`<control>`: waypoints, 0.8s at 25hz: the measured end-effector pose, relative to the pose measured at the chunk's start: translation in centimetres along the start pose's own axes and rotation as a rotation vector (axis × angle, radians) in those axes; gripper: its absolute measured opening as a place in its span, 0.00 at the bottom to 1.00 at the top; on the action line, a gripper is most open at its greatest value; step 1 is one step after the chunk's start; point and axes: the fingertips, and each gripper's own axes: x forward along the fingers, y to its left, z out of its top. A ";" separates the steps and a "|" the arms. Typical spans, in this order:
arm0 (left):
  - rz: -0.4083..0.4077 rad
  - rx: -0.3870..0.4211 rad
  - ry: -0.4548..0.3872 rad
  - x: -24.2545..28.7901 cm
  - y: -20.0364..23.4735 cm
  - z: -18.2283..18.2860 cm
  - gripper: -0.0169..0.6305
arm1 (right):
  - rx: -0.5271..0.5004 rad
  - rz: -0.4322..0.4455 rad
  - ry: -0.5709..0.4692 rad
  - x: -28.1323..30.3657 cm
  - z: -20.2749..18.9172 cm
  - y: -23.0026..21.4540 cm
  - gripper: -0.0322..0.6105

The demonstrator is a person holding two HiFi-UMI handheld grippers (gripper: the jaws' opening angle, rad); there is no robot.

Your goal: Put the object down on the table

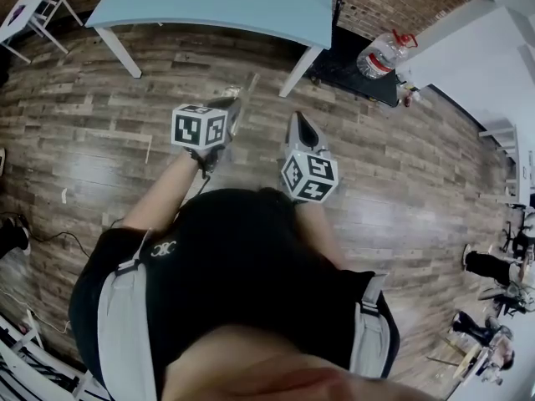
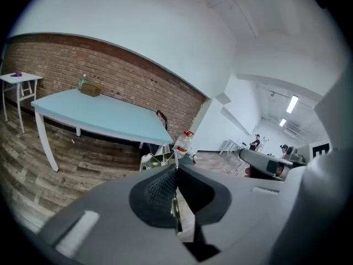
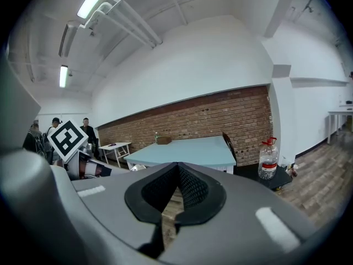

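Note:
My left gripper (image 1: pixel 236 111) (image 2: pixel 175 167) is shut on a thin clear object (image 2: pixel 158 160), perhaps plastic film, which sticks out past the jaw tips (image 1: pixel 245 88). It hangs in the air over the wooden floor, short of the light blue table (image 1: pixel 209 2) (image 2: pixel 99 115) (image 3: pixel 187 148). Close to its right, my right gripper (image 1: pixel 298 120) (image 3: pixel 177 164) is shut with nothing between its jaws. Both point toward the table's near edge.
A big water bottle (image 1: pixel 380 55) (image 2: pixel 183 143) (image 3: pixel 268 158) stands on a dark platform right of the table. A brown box (image 2: pixel 91 90) (image 3: pixel 164 140) sits on the table's far side. A small white table (image 1: pixel 29 7) (image 2: pixel 19 77) is at the left. People (image 2: pixel 255 142) stand further off.

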 end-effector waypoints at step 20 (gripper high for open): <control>0.041 0.026 0.030 9.8 4.6 6.8 0.04 | 0.023 0.051 -0.023 13.1 3.9 -5.1 0.07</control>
